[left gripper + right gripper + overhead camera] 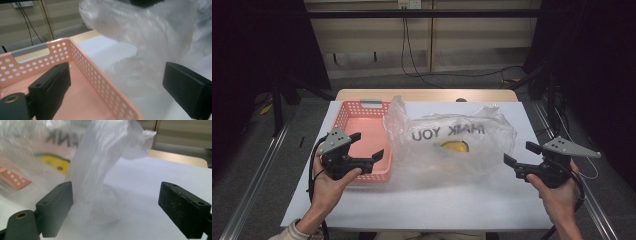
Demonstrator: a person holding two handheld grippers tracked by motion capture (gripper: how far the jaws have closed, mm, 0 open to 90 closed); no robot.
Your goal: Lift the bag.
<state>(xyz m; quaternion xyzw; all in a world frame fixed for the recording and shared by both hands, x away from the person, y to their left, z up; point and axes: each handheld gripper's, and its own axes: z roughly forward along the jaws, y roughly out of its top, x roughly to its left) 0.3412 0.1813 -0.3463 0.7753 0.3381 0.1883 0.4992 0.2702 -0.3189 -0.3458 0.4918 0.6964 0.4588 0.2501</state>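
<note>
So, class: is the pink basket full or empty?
Empty as far as visible: the pink basket shows a bare floor in the left claw's view; its near end is hidden.

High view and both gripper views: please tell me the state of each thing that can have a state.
Left gripper: open, holds nothing, over the basket.
Right gripper: open, holds nothing, beside the bag.
Basket: upright on the table; what the views show of its inside is empty.
Plastic bag: crumpled, lying on the table, something yellow showing through it.

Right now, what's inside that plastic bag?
Through the plastic bag a yellow shape shows below the mirrored THANK YOU lettering; it may be print rather than contents. The crumpled film hides anything else inside.
</note>
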